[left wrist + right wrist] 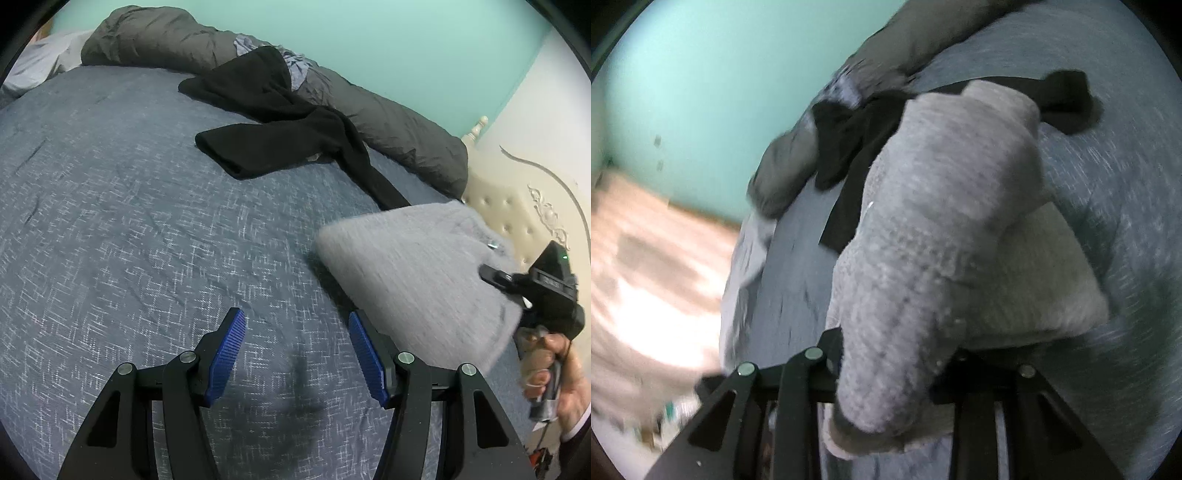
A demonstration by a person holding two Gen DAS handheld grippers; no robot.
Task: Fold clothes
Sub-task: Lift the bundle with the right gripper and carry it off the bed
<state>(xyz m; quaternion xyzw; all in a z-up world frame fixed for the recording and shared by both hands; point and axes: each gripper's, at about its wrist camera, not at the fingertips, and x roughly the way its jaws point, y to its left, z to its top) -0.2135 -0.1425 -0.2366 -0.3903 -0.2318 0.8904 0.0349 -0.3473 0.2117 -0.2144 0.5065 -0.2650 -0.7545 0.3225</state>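
From the left wrist view, the left gripper (297,354) hangs over the blue-grey bedspread (129,229) with its blue pads (227,354) standing well apart and nothing between them. Off to the right, the right gripper (491,275), held in a person's hand (554,373), has a grey knitted garment (413,266) by one edge; the garment is lifted at that side and its far end dips toward the bed. Further back a black garment (280,136) lies crumpled and unfolded, partly draped against a rolled dark-grey duvet (388,122) along the green wall. A cream headboard (517,206) closes the right side.

From the right wrist view, blurred, the grey knit (942,221) bunches thickly between the jaws, which are drawn in on it, and it spills forward over the bed. The pads themselves are buried in the cloth. The black garment (857,140) shows beyond it.

I judge the folding is at an early stage: the grey piece is only being picked up, the black one is untouched, and no folded stack is visible. No basket, box or drawer appears in either view.
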